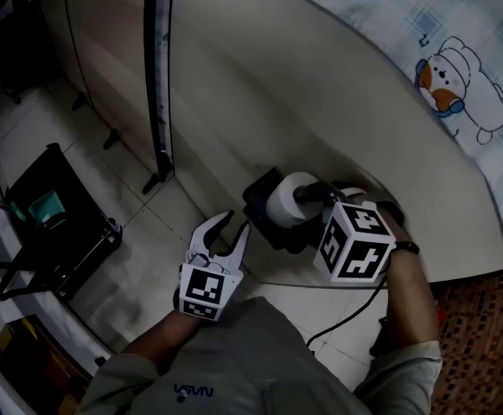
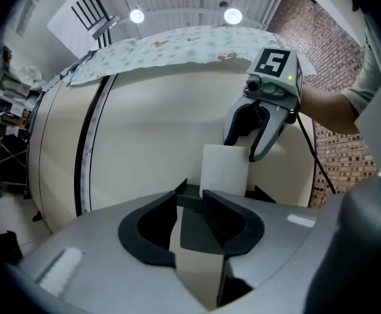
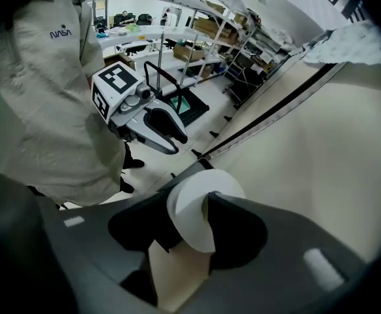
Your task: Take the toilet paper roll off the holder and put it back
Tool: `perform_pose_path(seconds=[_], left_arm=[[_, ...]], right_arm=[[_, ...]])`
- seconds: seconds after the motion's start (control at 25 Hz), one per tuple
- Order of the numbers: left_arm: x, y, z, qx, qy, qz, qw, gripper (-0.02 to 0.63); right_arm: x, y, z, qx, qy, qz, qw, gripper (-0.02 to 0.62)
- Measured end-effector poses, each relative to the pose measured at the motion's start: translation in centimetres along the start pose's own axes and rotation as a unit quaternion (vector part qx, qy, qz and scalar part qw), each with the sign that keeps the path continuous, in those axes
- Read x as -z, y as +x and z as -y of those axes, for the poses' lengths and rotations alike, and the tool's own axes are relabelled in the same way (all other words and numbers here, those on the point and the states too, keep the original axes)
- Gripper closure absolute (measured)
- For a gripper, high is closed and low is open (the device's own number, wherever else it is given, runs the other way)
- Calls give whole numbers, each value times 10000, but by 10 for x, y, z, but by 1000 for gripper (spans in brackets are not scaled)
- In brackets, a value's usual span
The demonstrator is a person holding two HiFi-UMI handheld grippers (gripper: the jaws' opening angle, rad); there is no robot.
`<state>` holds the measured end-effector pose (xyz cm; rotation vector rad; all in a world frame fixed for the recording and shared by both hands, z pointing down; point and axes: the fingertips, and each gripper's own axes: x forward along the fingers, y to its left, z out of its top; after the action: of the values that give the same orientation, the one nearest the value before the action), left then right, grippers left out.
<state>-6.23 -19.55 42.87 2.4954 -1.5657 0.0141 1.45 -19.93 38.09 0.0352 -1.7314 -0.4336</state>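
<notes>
Cream wall (image 1: 260, 85) behind: right gripper (image 3: 190, 205) clasps the toilet paper roll (image 1: 284, 201), jaws wide; left gripper (image 1: 234, 225), 8 o'clock, part-open, empty. Likely next: pull it off the holder (image 1: 258, 206)

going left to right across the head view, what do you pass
black cart on the floor → black strip on the curved panel → left gripper → toilet paper roll → bear-print cloth
</notes>
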Motion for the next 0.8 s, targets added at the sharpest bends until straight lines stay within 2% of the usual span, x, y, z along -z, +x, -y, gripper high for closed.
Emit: perform_pose_path(seconds=[0.48,0.8], left_arm=[[-3,-4,-7,119,-39,10,9999,509],[-3,-7,-5,236,-13,-33,9997,509]], right_arm=[[9,22,-4,-398,-41,-784,9961,400],[10,25,-3,-179,-28,-720,9972,423]])
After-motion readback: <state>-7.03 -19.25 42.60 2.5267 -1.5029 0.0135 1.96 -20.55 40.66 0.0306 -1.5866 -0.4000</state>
